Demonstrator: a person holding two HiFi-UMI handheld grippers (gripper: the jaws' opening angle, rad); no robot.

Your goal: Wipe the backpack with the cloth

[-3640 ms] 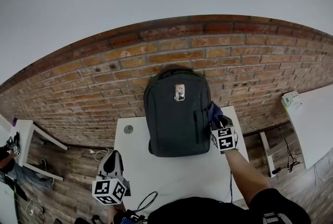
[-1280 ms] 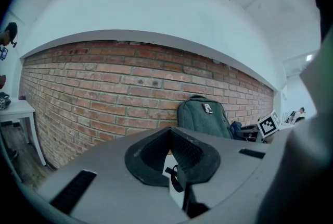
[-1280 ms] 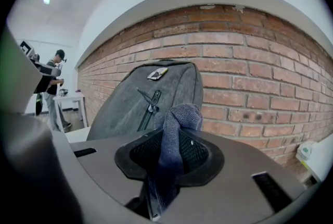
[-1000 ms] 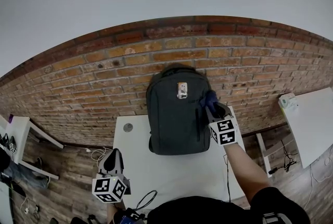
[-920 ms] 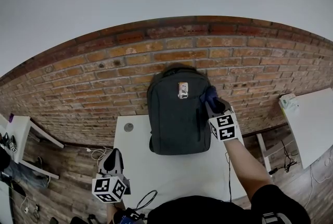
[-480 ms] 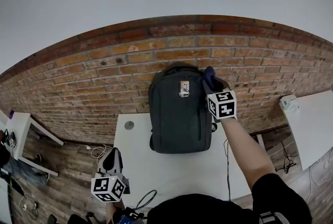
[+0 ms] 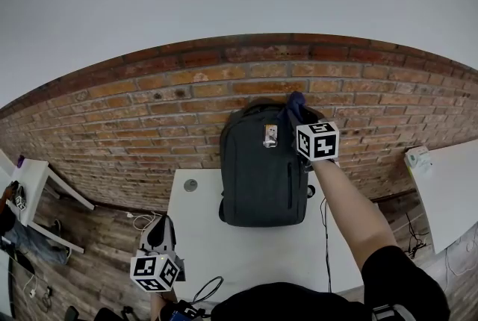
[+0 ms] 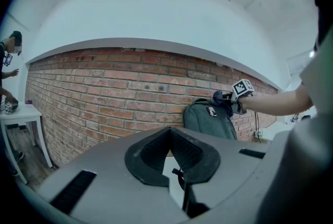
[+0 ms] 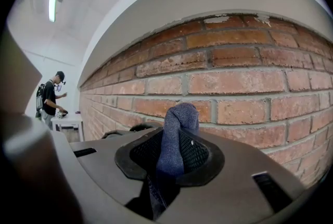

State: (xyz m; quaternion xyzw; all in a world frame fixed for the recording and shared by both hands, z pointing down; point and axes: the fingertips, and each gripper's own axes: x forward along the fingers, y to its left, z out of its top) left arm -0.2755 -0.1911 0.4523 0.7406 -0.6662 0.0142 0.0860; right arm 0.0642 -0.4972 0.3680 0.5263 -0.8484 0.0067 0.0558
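The backpack [image 7: 261,178] is dark grey woven fabric, matt, with a small glossy tag [image 7: 269,135] on its front. The cloth [image 9: 177,134] is a blue, fuzzy knit. The right gripper [image 9: 174,152] and the left gripper [image 8: 171,158] have smooth matt grey plastic bodies and black pads with a fine ribbed texture. The wall [image 7: 149,125] is rough red brick with sandy mortar joints, under smooth white paint. The table [image 7: 246,245] has a smooth white matt top. The floor [image 7: 112,237] is worn brown wood planks.
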